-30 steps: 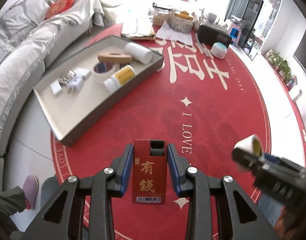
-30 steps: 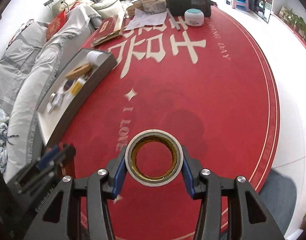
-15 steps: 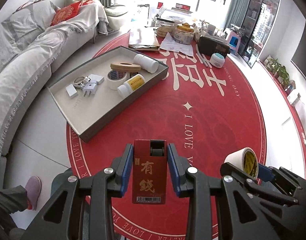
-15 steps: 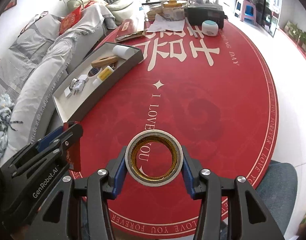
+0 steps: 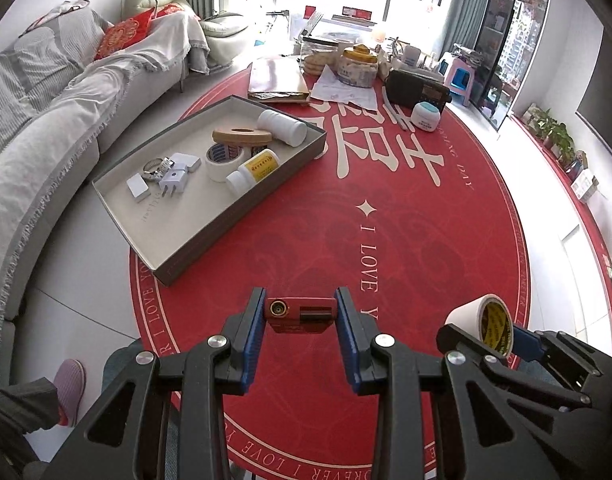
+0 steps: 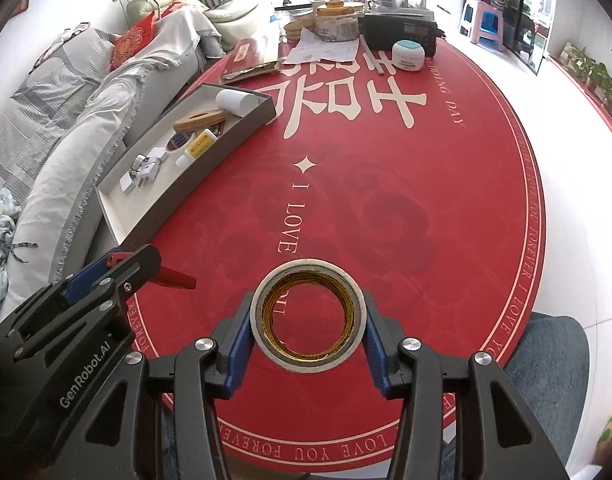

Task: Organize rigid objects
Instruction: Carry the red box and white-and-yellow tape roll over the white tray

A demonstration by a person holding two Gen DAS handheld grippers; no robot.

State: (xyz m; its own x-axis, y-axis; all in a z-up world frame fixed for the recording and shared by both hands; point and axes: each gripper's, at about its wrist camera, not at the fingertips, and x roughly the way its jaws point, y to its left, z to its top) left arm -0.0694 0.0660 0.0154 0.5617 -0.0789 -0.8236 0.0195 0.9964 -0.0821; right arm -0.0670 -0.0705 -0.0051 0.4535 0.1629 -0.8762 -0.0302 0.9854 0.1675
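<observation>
Red round rug below us: left gripper clamps the red lighter, right gripper clamps the tape roll; we'd approach the tray, upper left, high, clearing its wall.

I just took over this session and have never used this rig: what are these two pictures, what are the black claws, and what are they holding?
No robot: a person holds two hand grippers, each with a camera looking along its fingers. In the left camera's picture, the left gripper clamps a red box. In the right camera's picture, the right gripper clamps a tape roll. Both hang over a red round mat. On its left edge sits a grey tray holding another tape roll, bottles, a wooden piece and plugs.
</observation>
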